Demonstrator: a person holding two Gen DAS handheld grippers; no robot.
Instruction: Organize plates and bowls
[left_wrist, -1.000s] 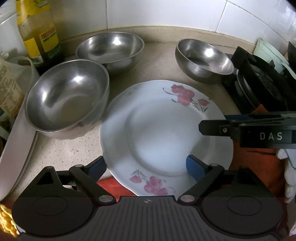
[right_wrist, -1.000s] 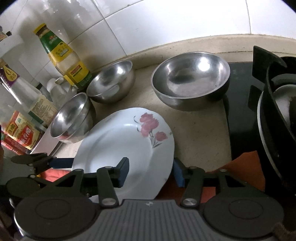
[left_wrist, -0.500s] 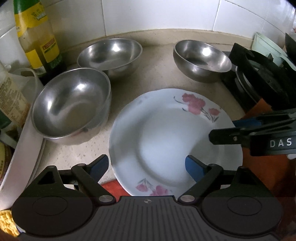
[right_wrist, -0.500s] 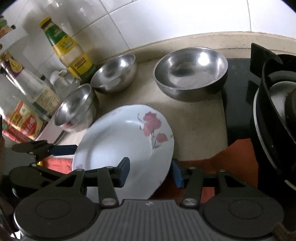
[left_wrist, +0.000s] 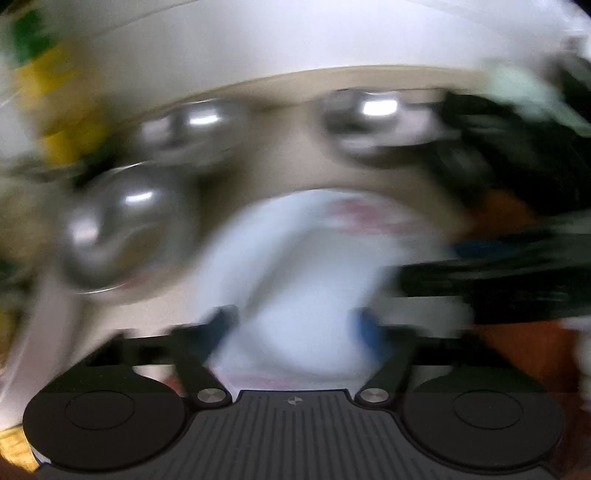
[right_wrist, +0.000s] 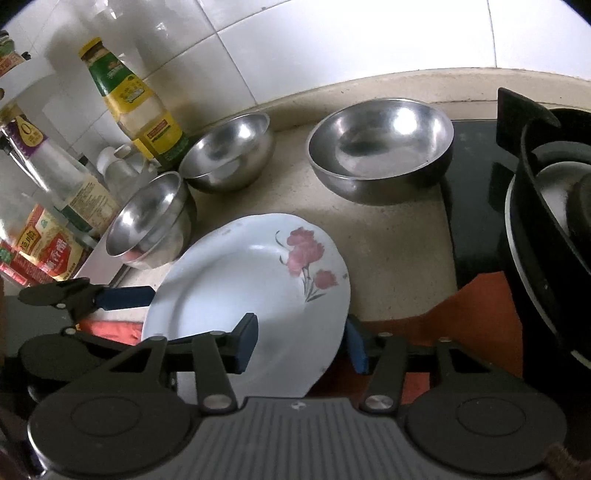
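A white plate with pink flowers (right_wrist: 251, 284) is lifted above the counter, tilted. My right gripper (right_wrist: 301, 341) has one pad over the plate and one under its right rim, jaws partly closed on it. My left gripper (left_wrist: 295, 325) straddles the plate's (left_wrist: 303, 280) near rim; that view is heavily blurred. The left gripper shows at the plate's left edge in the right wrist view (right_wrist: 110, 297). Three steel bowls stand behind: a left one (right_wrist: 151, 221), a middle one (right_wrist: 229, 151) and a large right one (right_wrist: 380, 144).
Sauce bottles (right_wrist: 136, 107) and packets (right_wrist: 44, 251) crowd the left by the tiled wall. A gas stove with a black pan (right_wrist: 546, 206) is on the right. An orange cloth (right_wrist: 469, 314) lies under the plate.
The plate has risen off the counter and come toward me with both grippers. The left wrist view has gone blurry from fast motion.
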